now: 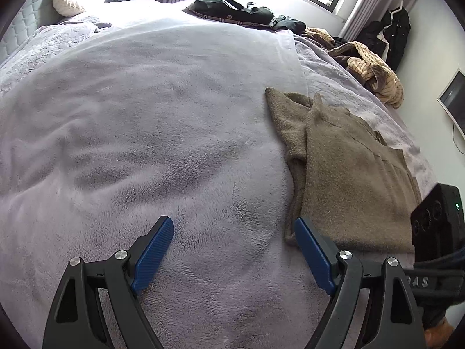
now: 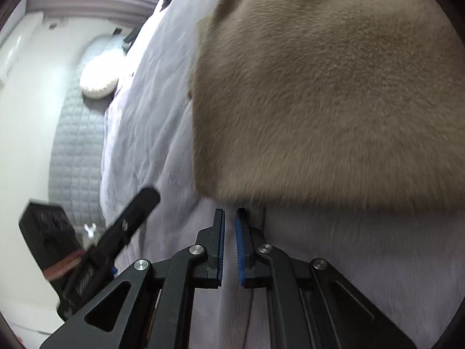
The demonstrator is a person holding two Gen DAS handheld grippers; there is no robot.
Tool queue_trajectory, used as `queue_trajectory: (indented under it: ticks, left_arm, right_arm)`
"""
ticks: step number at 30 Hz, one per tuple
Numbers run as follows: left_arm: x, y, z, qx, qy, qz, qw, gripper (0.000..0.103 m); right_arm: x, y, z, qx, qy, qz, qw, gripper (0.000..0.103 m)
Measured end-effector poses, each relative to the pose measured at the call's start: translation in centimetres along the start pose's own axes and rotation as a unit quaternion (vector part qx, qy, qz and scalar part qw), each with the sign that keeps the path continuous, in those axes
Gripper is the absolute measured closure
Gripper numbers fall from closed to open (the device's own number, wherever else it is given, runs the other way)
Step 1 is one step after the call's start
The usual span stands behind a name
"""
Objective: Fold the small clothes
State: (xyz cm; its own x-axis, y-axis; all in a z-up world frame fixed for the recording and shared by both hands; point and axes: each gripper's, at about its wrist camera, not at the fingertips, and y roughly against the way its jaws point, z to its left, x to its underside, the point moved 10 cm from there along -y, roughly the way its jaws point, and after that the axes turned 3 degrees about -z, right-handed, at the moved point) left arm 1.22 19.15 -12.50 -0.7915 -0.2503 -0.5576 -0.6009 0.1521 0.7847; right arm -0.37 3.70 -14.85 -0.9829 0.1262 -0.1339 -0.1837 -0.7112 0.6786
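Garment: a taupe fleece top (image 1: 348, 174) is lying partly folded near the right-hand edge of the bed, one sleeve doubled inward, its near hem facing both grippers.
Surface: a lavender plush blanket (image 1: 145, 131) is covering the bed and is rumpling in soft ridges under and beside the top.
Left gripper (image 1: 234, 228): it is hovering released, jaws standing wide with only blanket between them; its right pad is sitting just beside the top's near left corner without touching it.
Right gripper (image 2: 230, 212): it is standing clenched, the blue pads nearly meeting right at the near hem; whether any fleece is pinched between the tips I cannot tell, since the hem is blurring over them.
Step in hand: judging from the layout, the next fold is being set up, with both near corners to be taken and carried toward the collar.
Doing it well: the left gripper should be sliding its lower pad under the corner so it is catching both layers but no blanket; the right one should be confirming a real bite before lifting.
Risk: the plush blanket is likely clinging to fleece, so uneven lifting could be dragging the folded sleeve open.
Clutter: a striped tan garment (image 1: 375, 72) and dark clothes (image 1: 232, 8) are lying well apart, near the far edge.
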Motion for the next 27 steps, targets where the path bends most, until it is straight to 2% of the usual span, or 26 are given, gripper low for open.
queue_trajectory:
  ticks: [6,12,14,20,21,23,24,25,27]
  left_arm:
    - [0.4,0.1,-0.1,-0.003,-0.002,0.004,1.0,0.017]
    - [0.7,0.2,-0.6,0.0,-0.007,0.007,0.9999,0.017]
    - [0.8,0.1,-0.8,0.003,-0.008,0.011,0.9999,0.007]
    - [0.7,0.1,-0.8,0.001,-0.005,0.011,0.9999,0.006]
    - [0.7,0.0,-0.9,-0.001,-0.005,0.01,0.9999,0.001]
    - [0.6,0.1,-0.9,-0.007,-0.007,0.005,0.9999,0.001]
    - [0.5,0.1,-0.9,-0.012,-0.009,0.003,0.9999,0.001]
    - [0.5,0.0,-0.9,-0.016,-0.012,0.003,0.9998,0.001]
    - [0.5,-0.1,-1.0,-0.02,-0.017,0.005,0.9997,0.001]
  right_arm:
    - [1.1,2.2,0.2,0.016,0.022,-0.008,1.0,0.091]
    - [1.7,3.6,-2.2,0.013,-0.005,-0.021,1.0,0.091]
    - [1.8,3.6,-2.8,0.01,-0.016,-0.022,1.0,0.091]
    - [2.1,4.3,-3.9,0.004,-0.028,-0.024,0.999,0.091]
    - [2.1,4.4,-4.1,0.002,-0.03,-0.025,0.999,0.091]
    - [1.6,3.4,-3.4,0.001,-0.033,-0.027,0.999,0.091]
    - [1.5,3.5,-3.6,-0.001,-0.036,-0.028,0.999,0.085]
    - [1.5,3.5,-3.7,-0.004,-0.038,-0.03,0.999,0.068]
    - [1.4,3.8,-3.7,-0.02,-0.041,-0.037,0.998,0.047]
